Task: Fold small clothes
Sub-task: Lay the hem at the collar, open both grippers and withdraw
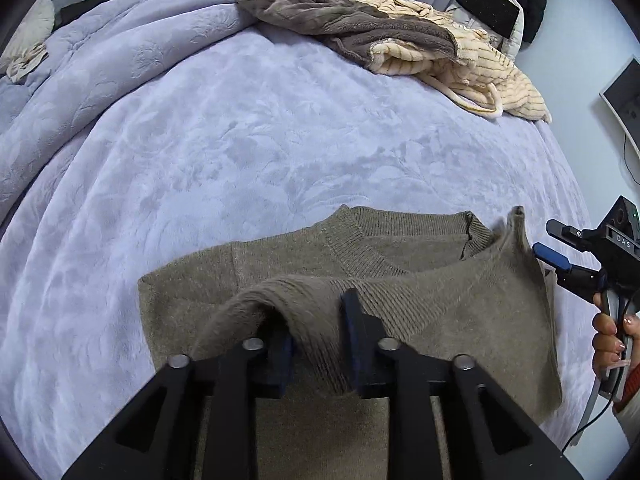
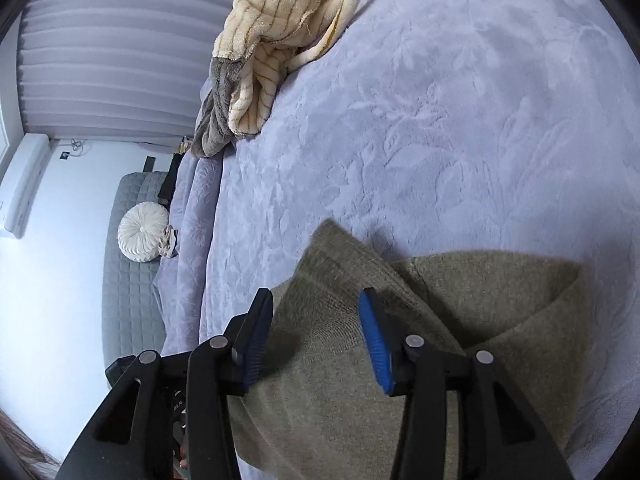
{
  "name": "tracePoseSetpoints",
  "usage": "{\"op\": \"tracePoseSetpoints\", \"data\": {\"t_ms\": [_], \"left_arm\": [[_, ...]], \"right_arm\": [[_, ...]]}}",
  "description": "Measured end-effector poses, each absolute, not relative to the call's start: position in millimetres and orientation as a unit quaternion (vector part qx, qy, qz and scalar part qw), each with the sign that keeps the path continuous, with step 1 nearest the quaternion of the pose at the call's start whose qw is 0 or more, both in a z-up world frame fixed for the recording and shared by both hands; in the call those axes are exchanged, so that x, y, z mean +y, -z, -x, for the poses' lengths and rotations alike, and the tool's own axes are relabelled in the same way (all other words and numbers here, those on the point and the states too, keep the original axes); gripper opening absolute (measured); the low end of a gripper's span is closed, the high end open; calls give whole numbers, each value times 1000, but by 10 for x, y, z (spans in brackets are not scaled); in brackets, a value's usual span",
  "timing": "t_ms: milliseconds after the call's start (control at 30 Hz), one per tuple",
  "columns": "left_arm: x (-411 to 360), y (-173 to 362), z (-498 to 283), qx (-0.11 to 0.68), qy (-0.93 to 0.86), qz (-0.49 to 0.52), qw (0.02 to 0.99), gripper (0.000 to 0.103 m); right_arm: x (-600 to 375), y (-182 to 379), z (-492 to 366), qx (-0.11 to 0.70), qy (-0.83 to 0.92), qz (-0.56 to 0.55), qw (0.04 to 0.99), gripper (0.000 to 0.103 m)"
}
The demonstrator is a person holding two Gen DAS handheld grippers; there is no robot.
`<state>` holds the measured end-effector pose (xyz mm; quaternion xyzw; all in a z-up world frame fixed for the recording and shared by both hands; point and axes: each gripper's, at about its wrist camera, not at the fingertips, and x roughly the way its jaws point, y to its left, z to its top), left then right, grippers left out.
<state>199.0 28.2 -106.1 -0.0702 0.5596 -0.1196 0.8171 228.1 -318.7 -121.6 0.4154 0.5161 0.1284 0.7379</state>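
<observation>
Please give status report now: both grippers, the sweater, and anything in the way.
Left gripper shut on sweater fold. Right gripper open beside sweater edge, empty. Sweater partly folded on bed. Fleece pile far off, not blocking.

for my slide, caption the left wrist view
Left gripper pinches a fold of the olive knit sweater on the lavender bedspread, right gripper open beside it.

Sweater (image 1: 460,320) hem cut off by frame; raised corner (image 2: 332,248) blurred, possibly sleeve.
</observation>
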Motion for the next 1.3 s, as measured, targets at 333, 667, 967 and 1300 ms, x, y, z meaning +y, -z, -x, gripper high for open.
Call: {"op": "tracePoseSetpoints", "data": {"t_ms": [333,667,967,1300], "left_arm": [[448,1074,-1982,550,59,21,833,93],[509,1677,-2294,586,-19,-15,810,93],[836,1602,-2060,589,-9,-32,808,93],[1185,1408,-1308,625,90,114,767,93]], "right_arm": [[-3175,1167,-2144,538,-69,-311,781,49],[-2994,1432,-2305,591,-29,-162,790,26],[-3298,1351,-2091,566,4,-224,793,29],[-3243,1119,-1359,576,-31,-270,771,45]]}}
